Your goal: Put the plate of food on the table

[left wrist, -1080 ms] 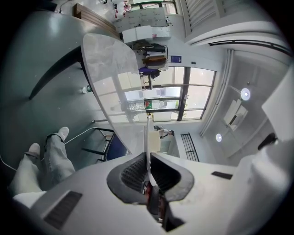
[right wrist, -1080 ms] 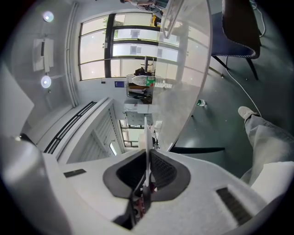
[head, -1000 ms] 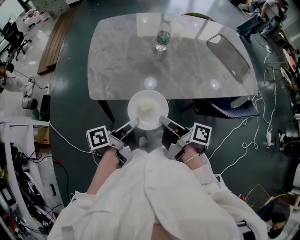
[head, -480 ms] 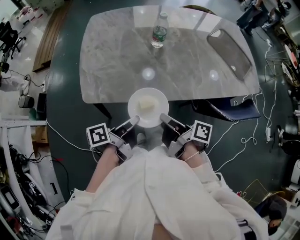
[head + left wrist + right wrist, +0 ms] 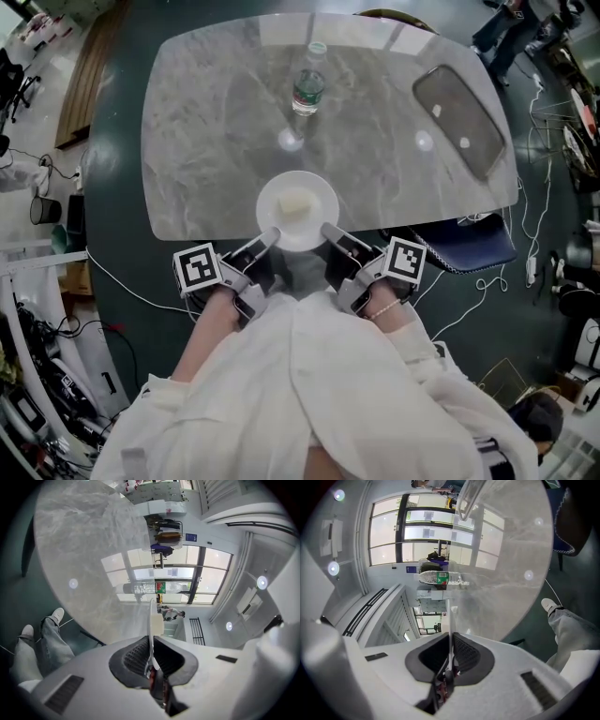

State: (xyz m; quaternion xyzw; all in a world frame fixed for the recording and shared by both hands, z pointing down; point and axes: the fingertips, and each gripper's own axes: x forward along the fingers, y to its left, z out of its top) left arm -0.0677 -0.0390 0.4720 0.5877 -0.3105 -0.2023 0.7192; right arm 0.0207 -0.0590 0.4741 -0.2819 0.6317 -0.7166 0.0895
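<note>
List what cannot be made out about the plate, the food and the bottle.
Whether the plate rests on the table: head view looks from above, and both gripper views show it edge-on.
What the food is: a pale lump, too small in the head view.
The bottle label's print: too small in every view.

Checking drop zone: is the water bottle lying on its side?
No, the bottle stands upright on the table, beyond the plate.
</note>
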